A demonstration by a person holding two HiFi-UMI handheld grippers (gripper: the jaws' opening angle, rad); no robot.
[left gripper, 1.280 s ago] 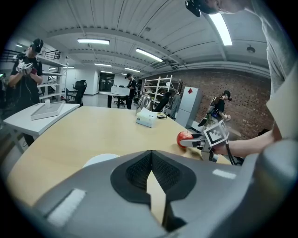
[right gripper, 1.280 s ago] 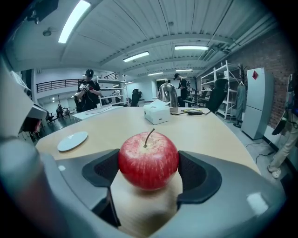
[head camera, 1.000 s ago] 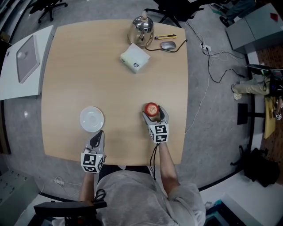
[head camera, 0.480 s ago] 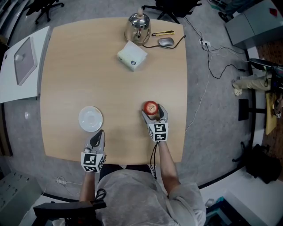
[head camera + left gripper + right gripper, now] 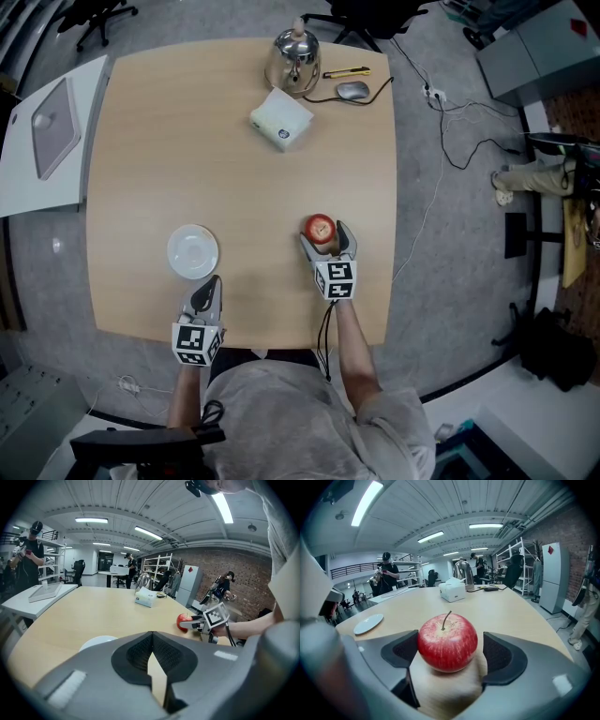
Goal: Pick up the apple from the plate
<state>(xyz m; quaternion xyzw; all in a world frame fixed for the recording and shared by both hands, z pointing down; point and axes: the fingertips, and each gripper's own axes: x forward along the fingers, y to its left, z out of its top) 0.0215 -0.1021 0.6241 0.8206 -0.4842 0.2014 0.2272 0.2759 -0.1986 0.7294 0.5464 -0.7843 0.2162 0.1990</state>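
The right gripper [image 5: 324, 236] has just been easing its jaws apart. They flank the apple [image 5: 322, 228], which sits on the table [image 5: 187, 141] right of centre. The plate [image 5: 193, 251] lies well left, with the left gripper [image 5: 208, 287] below it, jaws together.

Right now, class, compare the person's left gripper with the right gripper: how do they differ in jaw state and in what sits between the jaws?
The left gripper's jaws are together; the right gripper's stand apart, having just been opening. Nothing sits in the left gripper; the apple sits between the right gripper's jaws, on the table. Both grippers are at the table's near edge.
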